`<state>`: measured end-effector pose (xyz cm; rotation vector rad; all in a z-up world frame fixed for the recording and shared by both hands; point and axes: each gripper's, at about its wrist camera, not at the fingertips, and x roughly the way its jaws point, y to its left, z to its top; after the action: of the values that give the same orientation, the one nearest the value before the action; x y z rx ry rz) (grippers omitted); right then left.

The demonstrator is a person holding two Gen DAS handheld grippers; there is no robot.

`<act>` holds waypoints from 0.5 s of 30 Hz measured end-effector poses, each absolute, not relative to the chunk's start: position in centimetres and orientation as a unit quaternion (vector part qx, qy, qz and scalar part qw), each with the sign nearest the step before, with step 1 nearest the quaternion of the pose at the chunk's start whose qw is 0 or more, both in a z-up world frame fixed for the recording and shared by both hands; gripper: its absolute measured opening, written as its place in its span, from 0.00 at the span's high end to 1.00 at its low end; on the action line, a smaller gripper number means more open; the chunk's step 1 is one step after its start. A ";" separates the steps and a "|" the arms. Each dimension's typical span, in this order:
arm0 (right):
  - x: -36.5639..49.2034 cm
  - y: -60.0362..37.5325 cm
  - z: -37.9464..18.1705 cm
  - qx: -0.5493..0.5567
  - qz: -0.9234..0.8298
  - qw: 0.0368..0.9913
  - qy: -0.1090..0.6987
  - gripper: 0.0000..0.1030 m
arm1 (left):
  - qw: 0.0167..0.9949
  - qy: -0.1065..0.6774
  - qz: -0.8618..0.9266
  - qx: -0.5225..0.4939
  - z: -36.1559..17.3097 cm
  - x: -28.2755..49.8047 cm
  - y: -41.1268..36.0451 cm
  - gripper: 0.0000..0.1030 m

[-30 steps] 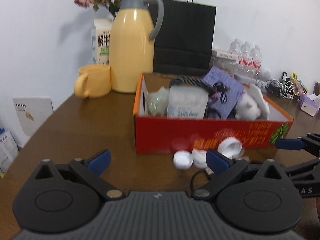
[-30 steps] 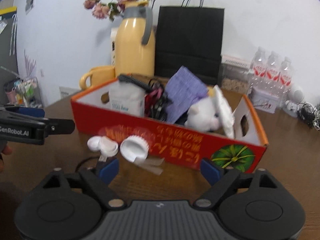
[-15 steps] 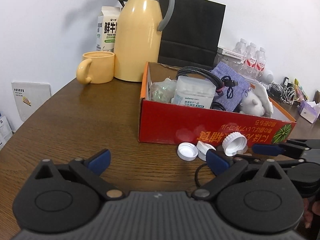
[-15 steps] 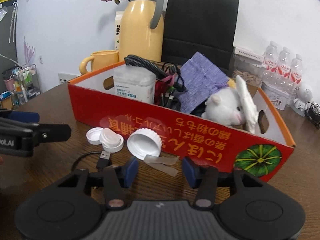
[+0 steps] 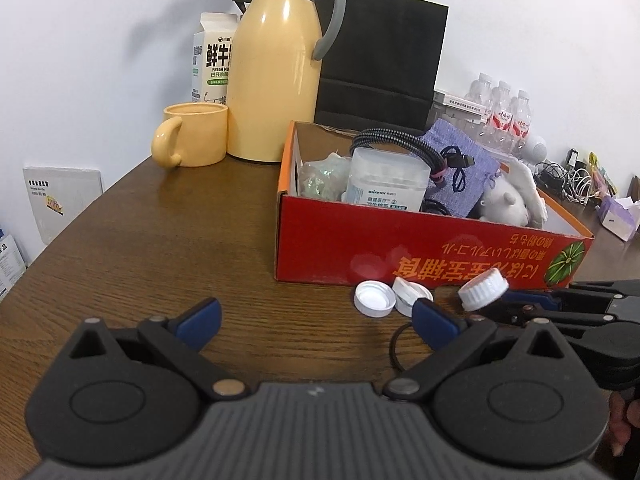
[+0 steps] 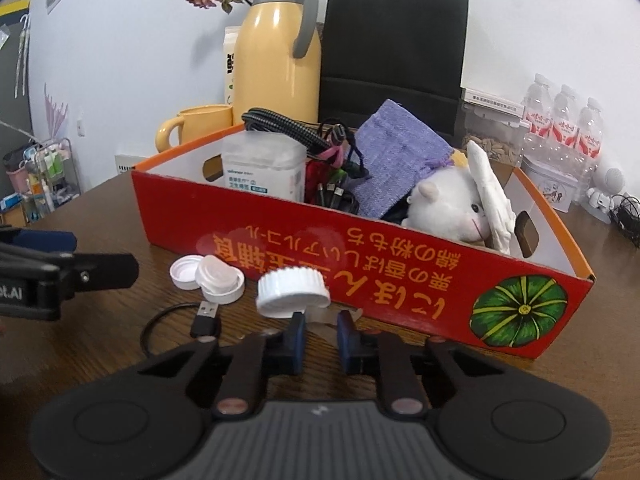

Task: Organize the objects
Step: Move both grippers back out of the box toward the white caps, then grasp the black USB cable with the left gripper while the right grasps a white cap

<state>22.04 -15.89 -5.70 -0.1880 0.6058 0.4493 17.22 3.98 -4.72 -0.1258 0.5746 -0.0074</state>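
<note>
yellow thermos (image 5: 276, 64), yellow mug (image 5: 192, 134), black paper bag (image 5: 380, 52) behind.

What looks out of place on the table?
Three loose white caps and a USB cable lie on the table in front of the red box, not in it. The ribbed cap sits tilted, at the right gripper.
</note>
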 end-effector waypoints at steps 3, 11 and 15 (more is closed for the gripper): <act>21.8 -16.2 -5.6 -0.087 0.223 0.926 0.293 0.91 | 0.957 0.284 -0.002 -0.061 -4.8 17.3 4.0 0.00; 20.7 -17.2 -4.9 -0.070 0.233 0.931 0.272 0.96 | 0.956 0.288 0.000 -0.057 -5.0 17.4 3.8 0.00; 20.2 -18.3 -4.5 -0.055 0.232 0.936 0.259 0.96 | 0.956 0.288 -0.001 -0.056 -5.1 17.5 3.7 0.00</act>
<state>20.16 -18.26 -4.45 -0.1121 0.5285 0.4750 17.46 3.74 -5.06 -0.1127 0.5842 -0.0028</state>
